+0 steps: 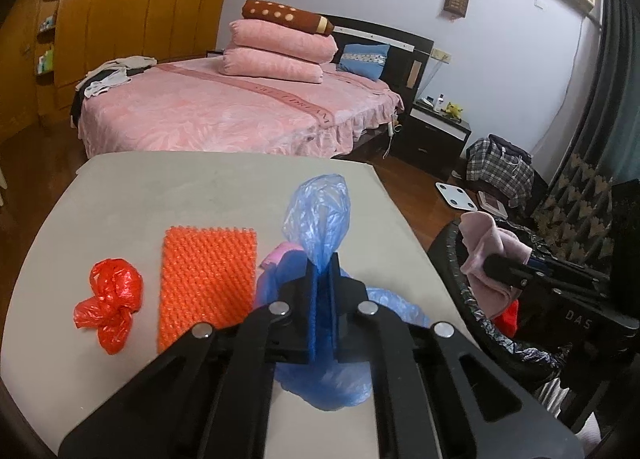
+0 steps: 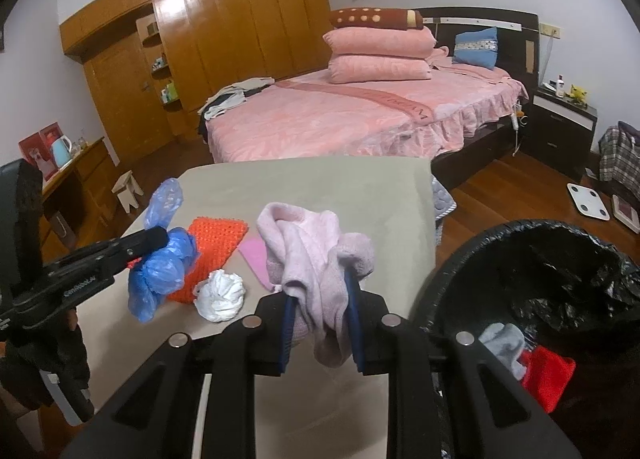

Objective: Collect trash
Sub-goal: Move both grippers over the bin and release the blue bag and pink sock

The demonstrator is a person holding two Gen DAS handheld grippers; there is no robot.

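Two grippers, each loaded. Left gripper (image 1: 323, 271): jaws pressed together on a blue plastic bag (image 1: 318, 215), which hangs above the grey table (image 1: 160, 187). Right gripper (image 2: 320, 295): jaws pinching a pale pink cloth (image 2: 316, 251), held near the black-lined trash bin (image 2: 532, 271). On the table: red crumpled bag (image 1: 110, 299), orange textured mat (image 1: 206, 279), white wad (image 2: 221, 296). Bin holds red and grey scraps.

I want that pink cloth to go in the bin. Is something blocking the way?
Nothing visible does. The right tool holds the pink cloth beside the black bin, whose open mouth shows only trash at the bottom.
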